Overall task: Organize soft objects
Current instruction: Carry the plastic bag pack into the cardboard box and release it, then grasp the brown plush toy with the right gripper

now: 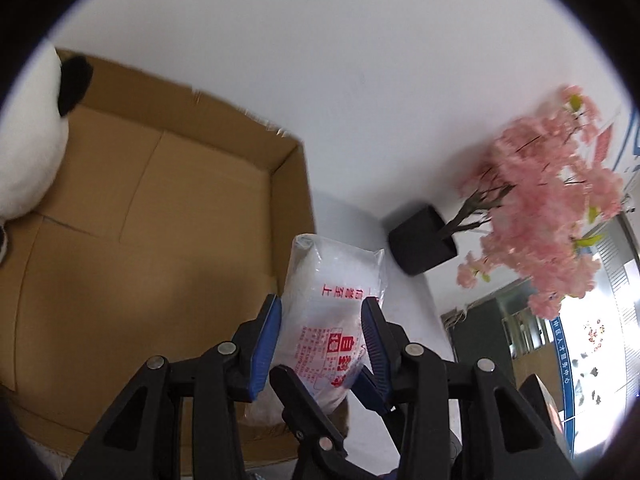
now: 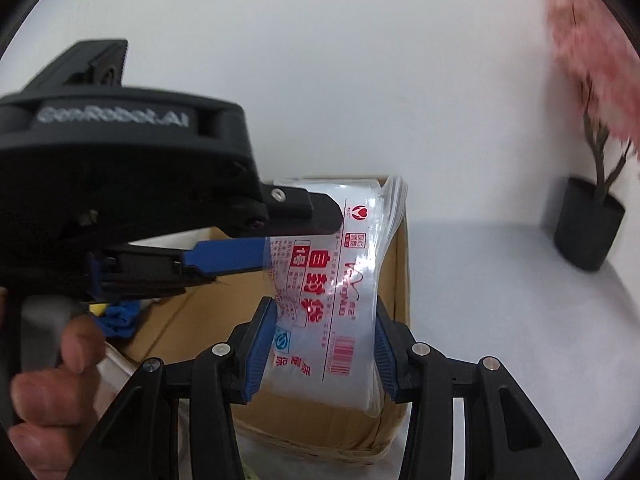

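Observation:
A clear plastic pack of zip bags with red print (image 1: pixel 334 304) (image 2: pixel 340 292) is held in the air over the right side of an open cardboard box (image 1: pixel 160 220) (image 2: pixel 396 264). My left gripper (image 1: pixel 322 316) is shut on the pack; it also shows from the side in the right wrist view (image 2: pixel 276 240), its blue fingers (image 2: pixel 228 258) pressed on the pack's upper left part. My right gripper (image 2: pixel 320 344) has its jaws around the pack's lower end, touching both edges. A panda plush (image 1: pixel 28 152) lies in the box's far left corner.
A black pot (image 1: pixel 424 240) (image 2: pixel 588 228) with a pink blossom tree (image 1: pixel 552 200) stands on the white surface (image 2: pixel 500 320) to the right of the box, against the white wall. Something blue (image 2: pixel 120 316) lies inside the box. A person's hand (image 2: pixel 52 380) holds the left gripper's handle.

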Action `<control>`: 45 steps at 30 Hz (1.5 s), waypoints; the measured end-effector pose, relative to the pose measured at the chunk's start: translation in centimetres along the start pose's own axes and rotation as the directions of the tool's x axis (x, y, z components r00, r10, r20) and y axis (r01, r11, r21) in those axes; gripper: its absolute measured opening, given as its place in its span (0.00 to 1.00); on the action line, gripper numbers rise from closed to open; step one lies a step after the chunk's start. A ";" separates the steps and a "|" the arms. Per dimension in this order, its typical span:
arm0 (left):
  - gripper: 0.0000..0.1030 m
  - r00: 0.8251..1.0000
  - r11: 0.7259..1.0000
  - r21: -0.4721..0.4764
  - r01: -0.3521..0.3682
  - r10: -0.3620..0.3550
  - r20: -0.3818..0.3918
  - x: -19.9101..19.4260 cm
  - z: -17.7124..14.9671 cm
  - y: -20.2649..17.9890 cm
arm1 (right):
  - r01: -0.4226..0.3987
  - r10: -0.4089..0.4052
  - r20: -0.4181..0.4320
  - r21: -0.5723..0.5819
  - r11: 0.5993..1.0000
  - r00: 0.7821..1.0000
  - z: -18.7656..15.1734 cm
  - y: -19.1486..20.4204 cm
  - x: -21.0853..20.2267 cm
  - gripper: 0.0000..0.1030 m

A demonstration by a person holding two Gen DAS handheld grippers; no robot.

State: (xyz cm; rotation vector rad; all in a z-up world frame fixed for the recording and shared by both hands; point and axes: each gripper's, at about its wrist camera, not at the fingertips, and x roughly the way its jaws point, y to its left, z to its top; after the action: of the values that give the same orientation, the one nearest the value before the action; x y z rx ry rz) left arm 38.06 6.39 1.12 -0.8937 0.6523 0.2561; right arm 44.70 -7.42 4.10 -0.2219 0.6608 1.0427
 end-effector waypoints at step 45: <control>0.80 0.973 0.945 0.295 0.138 -0.073 -0.221 -18.8 -24.1 6.2 | -0.052 0.086 -0.281 0.128 0.990 0.956 -25.2 15.5 -22.8 0.96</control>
State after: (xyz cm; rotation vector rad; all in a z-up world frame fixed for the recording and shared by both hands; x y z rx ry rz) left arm 10.44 -7.80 -1.96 -0.6542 0.8099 -0.0394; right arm 13.85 -28.05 0.09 -0.2496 0.9969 1.0434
